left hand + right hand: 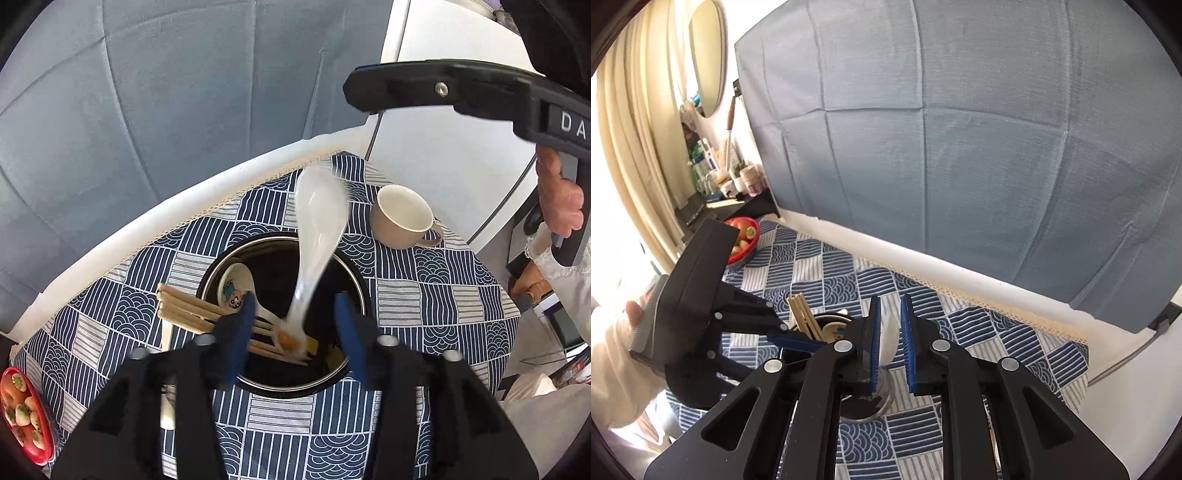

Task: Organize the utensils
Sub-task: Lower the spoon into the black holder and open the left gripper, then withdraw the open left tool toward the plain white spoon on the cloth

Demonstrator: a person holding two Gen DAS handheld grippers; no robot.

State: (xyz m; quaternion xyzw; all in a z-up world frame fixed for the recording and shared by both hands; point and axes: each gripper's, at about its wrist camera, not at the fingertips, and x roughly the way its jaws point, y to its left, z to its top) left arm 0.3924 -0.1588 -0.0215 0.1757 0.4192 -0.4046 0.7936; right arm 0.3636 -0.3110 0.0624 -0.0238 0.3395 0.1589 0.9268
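Note:
A black round holder [356,284] with a metal rim stands on the patterned cloth. Wooden chopsticks [192,310] and a cartoon-printed spoon [236,288] lean in it. A white spoon [317,229], blurred, stands tilted with its handle end down in the holder. My left gripper [294,332] is open just above the holder, its blue pads wide on either side of that handle and apart from it. My right gripper [891,332] hovers higher, its pads slightly parted. The white spoon [889,338] shows in the gap, and no pad presses on it.
A beige cup [402,221] sits behind the holder on the right. A red bowl of fruit [22,413] stands at the cloth's left edge. A white utensil [167,406] lies on the cloth left of the holder. A grey sheet hangs behind the table.

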